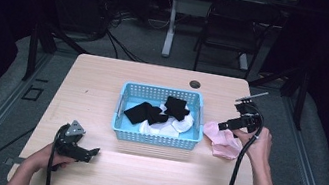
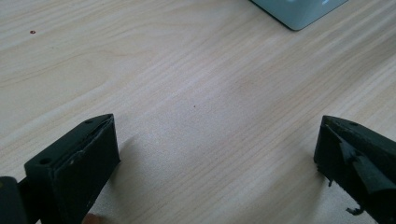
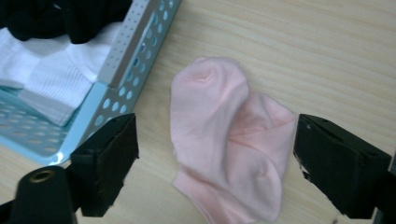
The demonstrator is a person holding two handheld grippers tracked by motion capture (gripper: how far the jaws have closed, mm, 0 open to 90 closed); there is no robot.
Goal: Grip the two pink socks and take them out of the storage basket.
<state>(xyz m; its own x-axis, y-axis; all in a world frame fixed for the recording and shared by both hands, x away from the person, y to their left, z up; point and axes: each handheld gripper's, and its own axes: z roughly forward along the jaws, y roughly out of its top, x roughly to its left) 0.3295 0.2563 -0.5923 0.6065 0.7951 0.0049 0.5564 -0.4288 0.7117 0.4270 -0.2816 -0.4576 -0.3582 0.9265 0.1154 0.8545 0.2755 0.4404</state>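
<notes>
Socks, black and white, already fill the blue basket (image 1: 122, 108); beside it, pink socks (image 3: 229, 149) wait beneath the right gripper's (image 3: 215, 154) wide-apart jaws, while the left gripper (image 2: 217, 158) idles, jaws spread.

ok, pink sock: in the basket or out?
Out. The pink sock lies on the table beside the blue basket, between the open right gripper jaws.

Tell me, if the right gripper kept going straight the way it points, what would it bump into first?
Most likely the pink socks. The right gripper has its jaws open, and the socks lie on the table right between them, beside the blue basket. How far above them it is, I cannot tell.
</notes>
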